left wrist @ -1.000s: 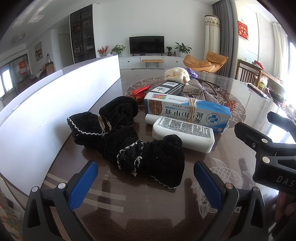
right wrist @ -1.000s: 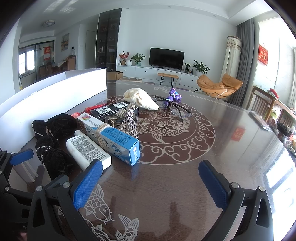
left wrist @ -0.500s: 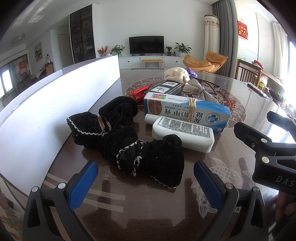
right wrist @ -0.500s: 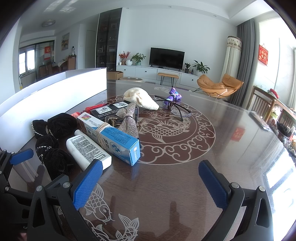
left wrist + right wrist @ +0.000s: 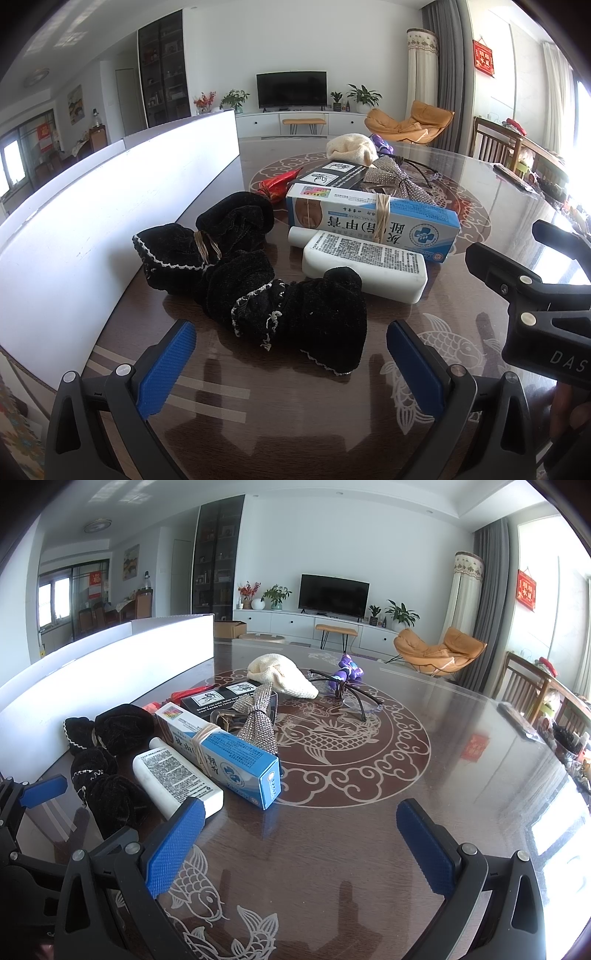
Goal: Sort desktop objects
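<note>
while both jaws stand apart and empty, left gripper (image 5: 291,347) faces the black scrunchie bundle (image 5: 255,280) on the table (image 5: 295,402); next: advance, straddle, close.

- I am looking into a home, in its living and dining area.
- A flat television (image 5: 334,590) stands on a long white cabinet (image 5: 295,626), with potted plants (image 5: 400,613) beside it.
- An orange lounge chair (image 5: 439,650) sits by grey curtains (image 5: 485,590).
- A dark glass-topped table (image 5: 351,812) with fish patterns fills my near view.
- Wooden dining chairs (image 5: 524,686) and a tall display shelf (image 5: 216,557) complete the room.
</note>
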Demonstrator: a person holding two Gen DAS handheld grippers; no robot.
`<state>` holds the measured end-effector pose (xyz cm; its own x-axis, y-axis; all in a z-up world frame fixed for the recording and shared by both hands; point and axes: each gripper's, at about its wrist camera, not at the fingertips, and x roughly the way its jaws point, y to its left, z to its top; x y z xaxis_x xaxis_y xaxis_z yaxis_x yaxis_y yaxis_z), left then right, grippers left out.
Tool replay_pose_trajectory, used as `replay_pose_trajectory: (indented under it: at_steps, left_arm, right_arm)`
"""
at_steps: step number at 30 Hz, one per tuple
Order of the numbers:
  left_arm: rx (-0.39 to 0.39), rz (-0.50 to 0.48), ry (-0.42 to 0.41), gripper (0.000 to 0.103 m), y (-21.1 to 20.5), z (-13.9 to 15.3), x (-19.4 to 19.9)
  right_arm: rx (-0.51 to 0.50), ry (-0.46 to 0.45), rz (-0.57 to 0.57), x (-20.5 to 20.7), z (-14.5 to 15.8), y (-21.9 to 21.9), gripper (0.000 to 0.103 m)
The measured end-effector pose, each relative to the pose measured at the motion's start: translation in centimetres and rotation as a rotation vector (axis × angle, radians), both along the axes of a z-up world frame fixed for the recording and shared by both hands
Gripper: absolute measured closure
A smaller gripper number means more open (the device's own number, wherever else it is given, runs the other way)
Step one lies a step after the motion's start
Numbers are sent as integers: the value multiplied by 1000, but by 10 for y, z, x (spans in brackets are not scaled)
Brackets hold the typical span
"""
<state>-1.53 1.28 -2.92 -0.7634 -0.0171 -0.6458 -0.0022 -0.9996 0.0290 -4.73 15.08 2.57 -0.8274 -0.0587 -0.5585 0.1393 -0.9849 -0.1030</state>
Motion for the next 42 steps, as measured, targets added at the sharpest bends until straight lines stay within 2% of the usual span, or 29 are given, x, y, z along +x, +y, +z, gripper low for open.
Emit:
replay_pose_trajectory:
  at_steps: [42]
  left_arm:
    - [-3, -1, 1, 0, 3, 1, 0]
  right_arm:
    - [23, -12, 15, 1, 1, -2, 0]
